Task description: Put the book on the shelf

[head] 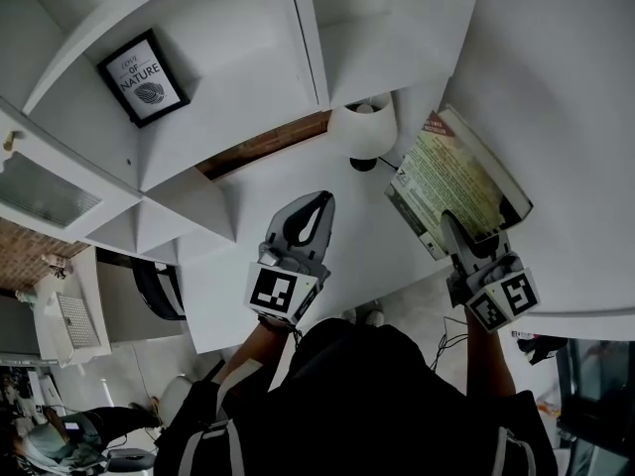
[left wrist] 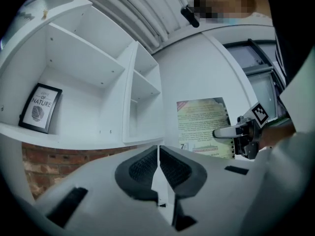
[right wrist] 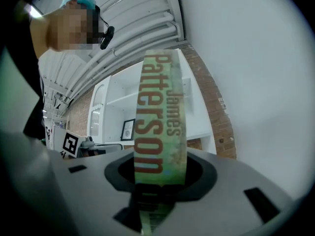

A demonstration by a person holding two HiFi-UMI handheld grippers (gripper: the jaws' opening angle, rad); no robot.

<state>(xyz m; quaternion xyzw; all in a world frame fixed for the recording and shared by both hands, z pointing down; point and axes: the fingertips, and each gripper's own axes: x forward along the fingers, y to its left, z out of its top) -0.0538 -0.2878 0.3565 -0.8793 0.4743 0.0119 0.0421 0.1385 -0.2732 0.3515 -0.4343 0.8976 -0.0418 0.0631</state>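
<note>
A green paperback book [head: 458, 175] is held upright against the white wall, my right gripper [head: 452, 228] shut on its lower edge. In the right gripper view its spine [right wrist: 160, 127] with red lettering stands between the jaws of the right gripper [right wrist: 160, 173]. My left gripper [head: 316, 206] hangs to the left of the book, shut and holding nothing; its pads [left wrist: 145, 165] meet in the left gripper view. The white shelf unit [head: 228, 77] with open compartments lies up and left of both grippers. From the left gripper view the book [left wrist: 202, 127] and the right gripper [left wrist: 231, 132] show at the right.
A framed print [head: 144, 77] stands in the left shelf compartment. A white lamp [head: 362, 132] sits between the shelf and the book. A brick wall strip [left wrist: 59, 161] runs under the shelf. A cabinet door [head: 40, 186] is at far left.
</note>
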